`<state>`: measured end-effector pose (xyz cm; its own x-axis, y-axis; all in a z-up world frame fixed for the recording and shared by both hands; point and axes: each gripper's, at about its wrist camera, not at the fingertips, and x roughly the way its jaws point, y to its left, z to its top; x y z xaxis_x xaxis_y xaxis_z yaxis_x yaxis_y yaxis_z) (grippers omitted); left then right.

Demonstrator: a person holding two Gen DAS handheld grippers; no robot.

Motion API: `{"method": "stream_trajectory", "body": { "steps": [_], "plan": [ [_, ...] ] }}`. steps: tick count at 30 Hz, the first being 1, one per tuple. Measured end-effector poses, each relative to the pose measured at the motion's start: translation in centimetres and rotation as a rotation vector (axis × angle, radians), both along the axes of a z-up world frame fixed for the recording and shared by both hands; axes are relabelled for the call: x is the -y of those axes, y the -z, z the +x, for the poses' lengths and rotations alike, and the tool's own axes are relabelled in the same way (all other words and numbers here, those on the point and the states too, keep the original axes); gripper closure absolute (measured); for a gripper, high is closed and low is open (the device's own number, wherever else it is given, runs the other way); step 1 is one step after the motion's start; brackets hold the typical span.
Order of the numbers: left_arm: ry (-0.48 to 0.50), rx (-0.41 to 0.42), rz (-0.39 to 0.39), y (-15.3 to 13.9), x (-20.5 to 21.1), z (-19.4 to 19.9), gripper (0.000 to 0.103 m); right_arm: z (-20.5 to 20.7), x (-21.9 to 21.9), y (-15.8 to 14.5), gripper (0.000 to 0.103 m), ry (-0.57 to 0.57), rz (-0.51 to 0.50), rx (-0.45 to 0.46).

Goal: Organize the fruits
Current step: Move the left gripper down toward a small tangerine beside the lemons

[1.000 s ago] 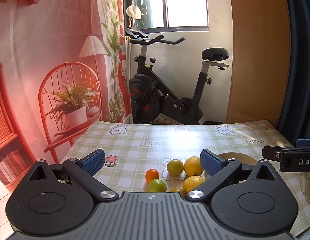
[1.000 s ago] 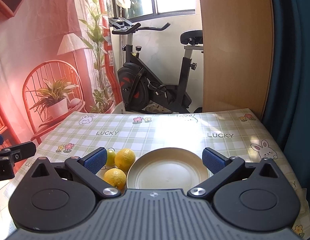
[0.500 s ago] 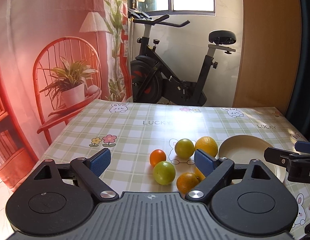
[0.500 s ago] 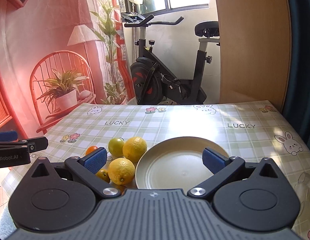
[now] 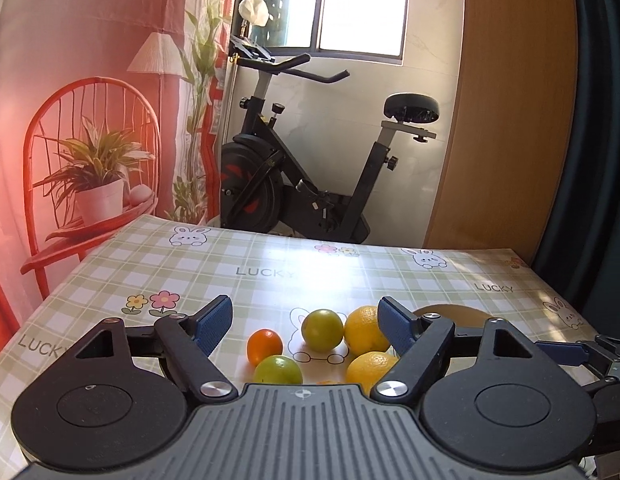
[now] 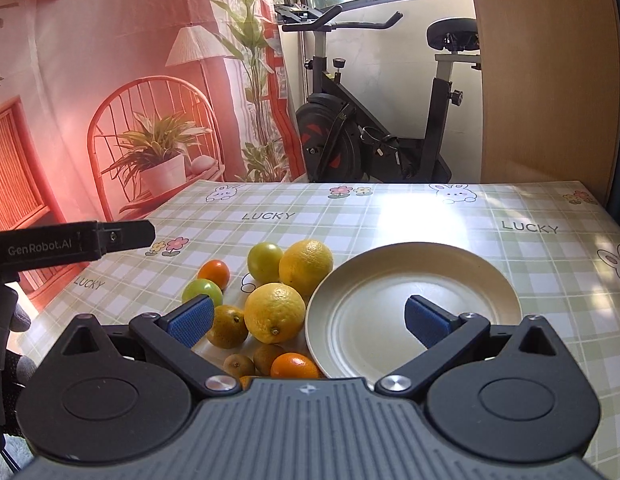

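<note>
- the fruits lay in a loose cluster on the surface point(image 6: 389, 216), just left of the plate point(image 6: 413, 276): two yellow lemons point(image 6: 274, 312), one nearer and one farther point(image 6: 306, 266), two green fruits point(image 6: 264, 262) and point(image 6: 202, 293), a small orange one point(image 6: 216, 273), a yellow-brown fruit point(image 6: 229, 326), an orange fruit point(image 6: 294, 366) and small brown ones point(image 6: 238, 365) closest to the camera.
- the cream plate held nothing; the near lemon sat just beside its left rim.
- the checked cloth on the surface read "lucky" point(image 6: 268, 216) in several places, among printed bunnies and flowers.
- the left claw point(image 5: 306, 322) was spread apart and held nothing, with the green fruit, orange fruit and lemons seen between its blue pads above the surface.
- the right claw point(image 6: 308, 316) was also spread apart and empty, one pad point(image 6: 425, 320) over the plate, the other by the yellow-brown fruit.
- in the right wrist view the left claw's side bore "genrobot.ai" point(image 6: 40, 249).
- an exercise bike point(image 6: 369, 132) stood beyond the surface.
</note>
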<state>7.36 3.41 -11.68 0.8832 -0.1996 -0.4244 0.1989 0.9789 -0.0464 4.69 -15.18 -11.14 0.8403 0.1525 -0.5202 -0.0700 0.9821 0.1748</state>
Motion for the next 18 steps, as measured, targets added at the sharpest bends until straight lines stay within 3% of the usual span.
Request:
{"method": "stream_trajectory", "body": {
  "steps": [3,7,11,18],
  "plan": [
    [0.011,-0.027,0.008,0.7,0.5,-0.1,0.021,0.0,-0.4,0.4,0.000,0.009,-0.053,-0.014],
    [-0.002,-0.077,-0.012,2.0,0.2,-0.4,0.021,0.0,-0.1,1.2,0.000,0.032,-0.056,-0.042],
    [-0.065,-0.075,-0.028,1.8,-0.5,-0.7,0.020,-0.4,0.7,1.7,0.000,0.042,-0.032,-0.060],
    [-0.054,-0.085,0.069,1.9,0.5,-1.2,0.020,-0.8,0.6,2.3,0.000,0.036,-0.054,-0.086]
  ]
}}
